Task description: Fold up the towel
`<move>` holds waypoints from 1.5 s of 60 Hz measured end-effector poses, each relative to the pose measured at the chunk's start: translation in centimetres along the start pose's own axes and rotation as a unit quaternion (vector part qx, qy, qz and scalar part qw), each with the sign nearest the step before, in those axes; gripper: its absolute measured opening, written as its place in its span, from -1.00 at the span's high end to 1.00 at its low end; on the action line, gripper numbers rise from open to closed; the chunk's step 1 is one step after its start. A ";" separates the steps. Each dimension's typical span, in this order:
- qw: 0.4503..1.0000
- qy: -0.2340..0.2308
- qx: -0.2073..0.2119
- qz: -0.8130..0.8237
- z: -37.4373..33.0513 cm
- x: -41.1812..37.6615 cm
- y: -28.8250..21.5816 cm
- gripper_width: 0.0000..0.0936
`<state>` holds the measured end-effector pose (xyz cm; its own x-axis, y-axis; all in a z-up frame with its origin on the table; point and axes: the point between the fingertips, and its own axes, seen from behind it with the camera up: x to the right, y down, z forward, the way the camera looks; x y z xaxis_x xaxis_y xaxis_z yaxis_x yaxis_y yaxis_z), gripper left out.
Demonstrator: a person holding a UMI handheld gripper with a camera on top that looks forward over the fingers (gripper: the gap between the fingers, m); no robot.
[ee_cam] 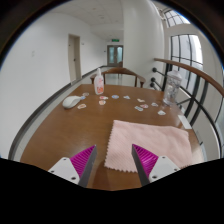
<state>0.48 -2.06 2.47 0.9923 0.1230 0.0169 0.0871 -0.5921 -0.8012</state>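
A pale pink towel (150, 140) with a zigzag edge lies flat on the brown wooden table (70, 130), just ahead of my fingers and to their right. My gripper (114, 160) is open, its magenta pads (83, 157) apart, hovering above the table at the towel's near left corner. Nothing is held between the fingers.
Several small objects lie scattered across the far half of the table: a white object (71, 100) at the far left, a pink-capped bottle (99, 84) and small cards (142, 106). Railings (185, 75) and windows stand beyond at the right; a door shows in the far wall.
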 end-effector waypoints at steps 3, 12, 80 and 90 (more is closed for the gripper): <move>1.000 0.000 -0.008 -0.009 0.9 -0.1 0.0 -0.53; 0.999 -0.011 -0.028 -0.013 5.0 -1.5 0.2 -0.05; 0.987 0.127 0.068 0.076 -4.3 21.4 -0.6 -0.79; 0.987 0.105 0.102 0.067 -9.4 17.5 -1.2 -0.79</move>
<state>18.54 -6.69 9.38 0.9920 -0.1258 0.0088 -0.0448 -0.4172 -0.9077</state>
